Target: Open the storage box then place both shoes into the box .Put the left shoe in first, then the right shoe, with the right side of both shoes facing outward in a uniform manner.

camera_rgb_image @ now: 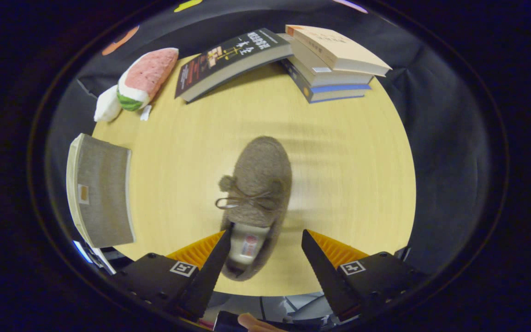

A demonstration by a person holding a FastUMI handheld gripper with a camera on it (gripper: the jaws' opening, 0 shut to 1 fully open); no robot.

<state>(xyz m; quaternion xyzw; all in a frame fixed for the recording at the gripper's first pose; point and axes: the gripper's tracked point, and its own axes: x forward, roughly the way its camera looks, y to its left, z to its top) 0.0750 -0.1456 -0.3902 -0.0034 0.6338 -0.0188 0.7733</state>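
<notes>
On the table point(339, 184) a shoe point(258, 193) lies with its heel between the spread jaws of the gripper point(268, 240), toe pointing far. Left sits the box point(102, 193); books point(330, 64) lie far.

Shoe point(258, 184): fuzzy woollen-looking knit, matt, pompom and thin cord bow on top; smooth pale insole. Table point(348, 184): light wood-look top, smooth, faint sheen. Storage box point(102, 193): woven grey fabric, matt. Watermelon plush point(143, 80): soft cloth. Books point(334, 64): paper, dark cover glossy. Booth wall: matt cloth. Gripper point(265, 237): fingers apart, ridged pads.
</notes>
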